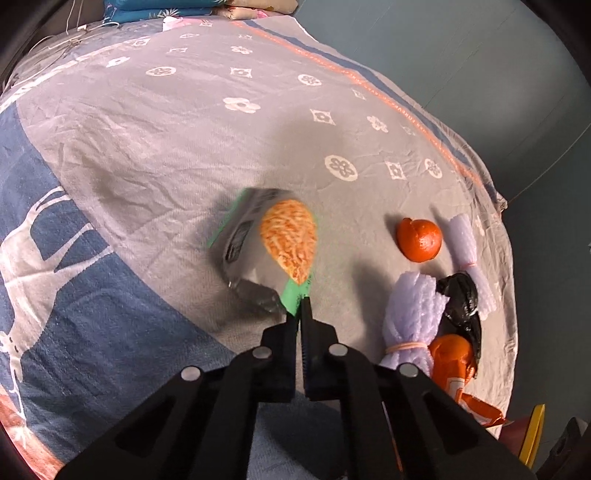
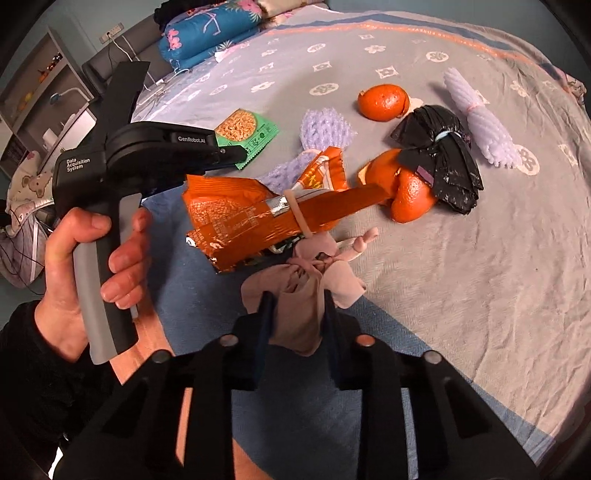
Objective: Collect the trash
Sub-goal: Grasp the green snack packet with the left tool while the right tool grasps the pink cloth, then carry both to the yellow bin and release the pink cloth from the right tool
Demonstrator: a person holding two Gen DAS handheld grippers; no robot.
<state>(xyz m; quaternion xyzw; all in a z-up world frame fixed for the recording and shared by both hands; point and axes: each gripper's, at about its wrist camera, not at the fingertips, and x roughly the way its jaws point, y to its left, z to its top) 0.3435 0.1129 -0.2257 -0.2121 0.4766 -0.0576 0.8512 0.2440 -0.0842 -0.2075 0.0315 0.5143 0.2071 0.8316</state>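
Note:
My left gripper (image 1: 301, 304) is shut on the corner of a green snack packet (image 1: 273, 240) with a noodle picture and a silver back, which hangs just above the bedsheet. The right wrist view shows the same left gripper (image 2: 236, 154) in a person's hand (image 2: 92, 251), pinching that packet (image 2: 245, 129). My right gripper (image 2: 297, 314) is shut on a beige knotted bundle (image 2: 306, 273) lying against a crumpled orange wrapper (image 2: 240, 218). On the sheet lie orange peels (image 2: 384, 101) (image 2: 406, 192), a black plastic bag (image 2: 439, 155) and lilac foam nets (image 2: 480, 118) (image 2: 325, 125).
Everything lies on a bed with a grey flower-print sheet (image 1: 184, 129) over a blue blanket (image 1: 92, 295). Folded quilts (image 2: 207, 33) sit at the far end, with a shelf unit (image 2: 37, 85) beyond. The bed edge (image 1: 495, 206) drops off at the right of the left wrist view.

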